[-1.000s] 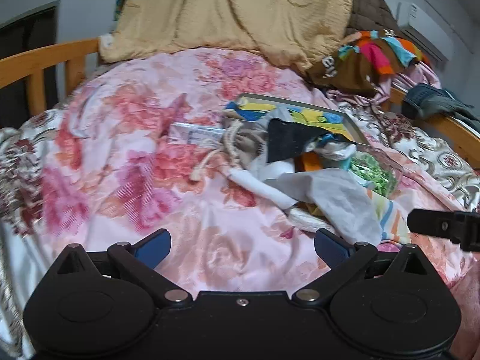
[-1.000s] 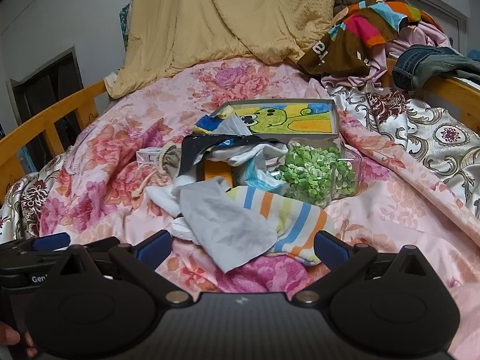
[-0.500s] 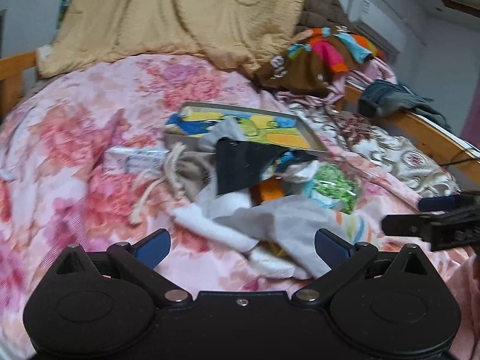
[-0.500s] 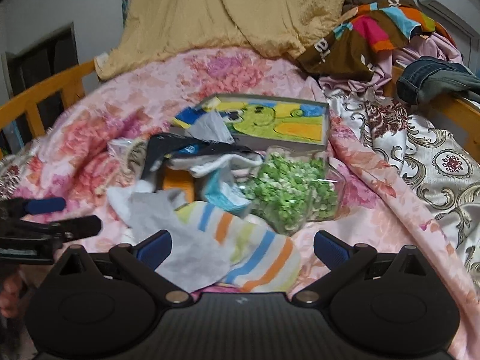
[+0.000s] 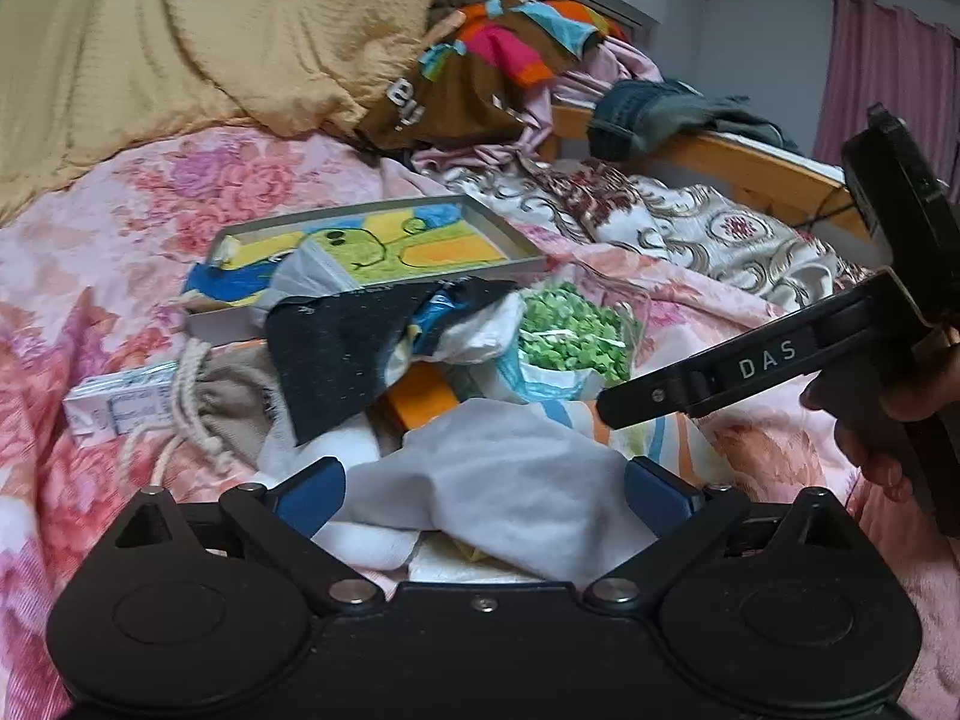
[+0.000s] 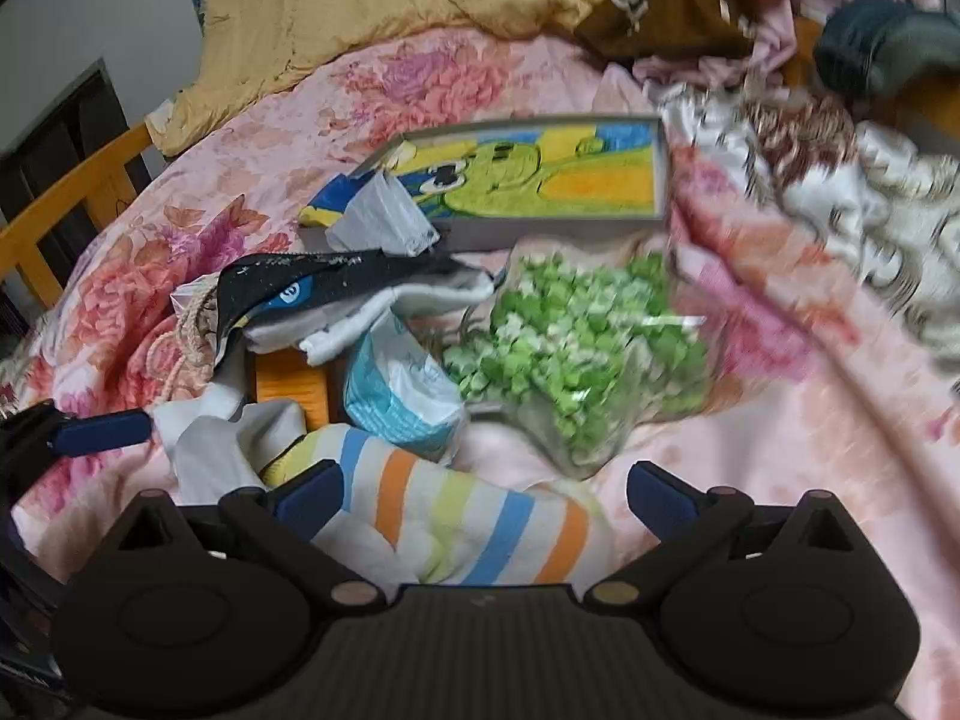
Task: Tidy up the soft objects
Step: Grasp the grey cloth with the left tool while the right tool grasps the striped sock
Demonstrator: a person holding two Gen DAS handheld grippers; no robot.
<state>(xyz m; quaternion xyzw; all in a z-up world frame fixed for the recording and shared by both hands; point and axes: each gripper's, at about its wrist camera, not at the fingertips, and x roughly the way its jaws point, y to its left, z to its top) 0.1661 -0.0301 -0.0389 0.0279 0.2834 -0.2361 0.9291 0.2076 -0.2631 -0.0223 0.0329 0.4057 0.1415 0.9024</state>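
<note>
A heap of soft things lies on the pink floral bedspread (image 5: 198,186). A grey cloth (image 5: 498,480) sits on top at the front, between the wide-apart fingers of my open left gripper (image 5: 483,489). My open right gripper (image 6: 483,489) hangs over a striped sock (image 6: 474,525), fingers either side of it without touching. Behind lie a black cloth (image 5: 342,348), a blue-and-white packet (image 6: 396,399), a bag of green pieces (image 6: 576,354), a beige drawstring pouch (image 5: 228,396) and a grey tray with a cartoon picture (image 6: 540,174).
A tan quilt (image 5: 198,30) and piled clothes (image 5: 498,72) fill the head of the bed. Wooden rails run along the right (image 5: 750,168) and left (image 6: 72,192). A small white box (image 5: 114,408) lies left of the heap. A person's hand (image 5: 888,408) holds the right gripper.
Both grippers have moved forward and closer to the heap. The left one now frames the grey cloth, the right one the striped sock. Both stay open.
</note>
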